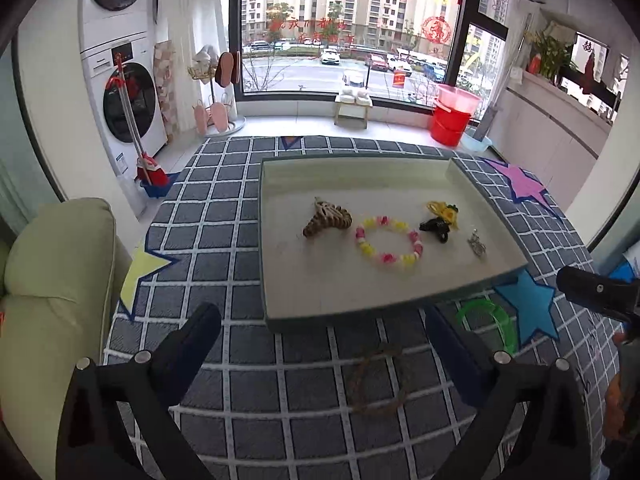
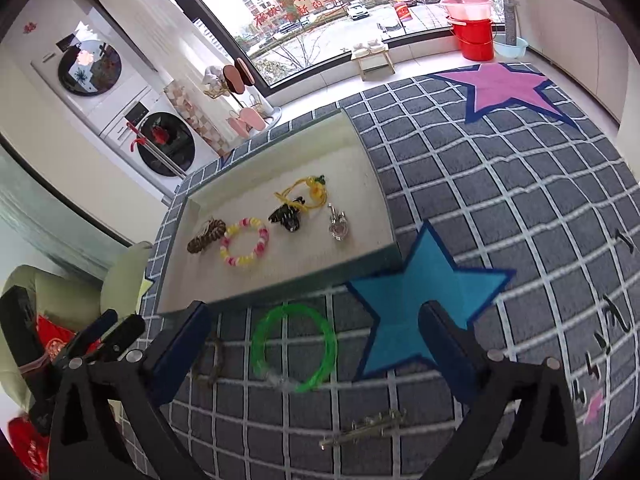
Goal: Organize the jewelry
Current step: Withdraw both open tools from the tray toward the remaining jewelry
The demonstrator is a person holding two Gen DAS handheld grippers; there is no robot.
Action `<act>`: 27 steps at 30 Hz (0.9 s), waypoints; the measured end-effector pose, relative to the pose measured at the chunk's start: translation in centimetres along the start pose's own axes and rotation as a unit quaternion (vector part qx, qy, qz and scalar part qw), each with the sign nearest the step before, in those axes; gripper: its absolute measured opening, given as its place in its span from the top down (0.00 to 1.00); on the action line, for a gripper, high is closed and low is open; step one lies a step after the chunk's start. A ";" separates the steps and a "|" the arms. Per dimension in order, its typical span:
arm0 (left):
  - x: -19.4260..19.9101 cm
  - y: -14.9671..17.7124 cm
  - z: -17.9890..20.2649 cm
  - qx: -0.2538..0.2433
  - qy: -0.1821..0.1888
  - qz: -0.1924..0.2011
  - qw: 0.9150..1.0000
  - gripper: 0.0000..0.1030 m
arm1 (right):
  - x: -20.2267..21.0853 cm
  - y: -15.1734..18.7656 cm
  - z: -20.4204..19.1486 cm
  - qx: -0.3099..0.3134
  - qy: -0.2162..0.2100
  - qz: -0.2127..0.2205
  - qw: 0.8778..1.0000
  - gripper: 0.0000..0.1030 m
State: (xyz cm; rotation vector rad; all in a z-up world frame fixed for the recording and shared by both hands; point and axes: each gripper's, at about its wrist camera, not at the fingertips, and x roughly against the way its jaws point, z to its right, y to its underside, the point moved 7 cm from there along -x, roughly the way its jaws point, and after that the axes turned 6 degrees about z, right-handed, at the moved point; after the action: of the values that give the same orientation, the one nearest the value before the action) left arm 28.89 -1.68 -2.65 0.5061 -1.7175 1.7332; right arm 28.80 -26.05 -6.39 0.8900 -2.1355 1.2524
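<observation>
Both claws are spread wide and empty: the left gripper point(image 1: 320, 344) hovers over a brown ring point(image 1: 378, 380) on the checked rug point(image 1: 280, 420), the right gripper point(image 2: 316, 344) over the green bangle point(image 2: 294, 346). Each piece lies just outside the tray's point(image 1: 400, 304) near edge. To grasp well, I would straddle one side of a ring, pinch low, then lift over the tray wall.

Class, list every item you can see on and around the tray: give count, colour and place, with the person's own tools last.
tray: one, pale, on checked rug
claw clip: one, brown, tray left
bead bracelet: one, pink-yellow, tray centre
dark clip: one, black, beside yellow cord
yellow cord: one, tray right
silver piece: one, tray far right
green bangle: one, rug, before tray
brown ring: one, rug, blurred
metal clip: one, rug, near
left gripper: fingers open, empty
right gripper: fingers open, empty
</observation>
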 end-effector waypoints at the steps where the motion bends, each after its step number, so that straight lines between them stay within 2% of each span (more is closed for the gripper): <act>1: 0.3 0.2 -0.1 -0.002 -0.004 0.003 1.000 0.00 | 0.2 0.3 -0.1 0.005 0.003 0.000 1.000 0.00; 4: 1.1 0.8 -0.4 -0.005 -0.018 0.012 1.000 0.00 | 1.1 0.9 -0.5 0.018 0.014 0.012 1.000 0.00; 10: 1.7 3.3 -0.7 0.004 -0.003 -0.007 1.000 0.00 | 2.7 2.2 -1.3 0.029 0.016 0.031 0.999 0.00; 21: 2.4 6.8 -0.2 0.015 0.010 -0.040 0.999 0.00 | 3.5 5.5 -0.9 0.035 0.031 -0.023 0.999 0.00; 27: 2.4 7.7 0.2 0.008 0.012 -0.050 0.999 0.00 | 3.5 7.6 0.6 0.014 0.038 -0.047 0.998 0.00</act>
State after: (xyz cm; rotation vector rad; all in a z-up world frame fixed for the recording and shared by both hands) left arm 21.94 -1.07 -6.77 0.5672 -1.6351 1.6763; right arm 20.78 -24.84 -8.43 0.9297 -1.9975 1.2518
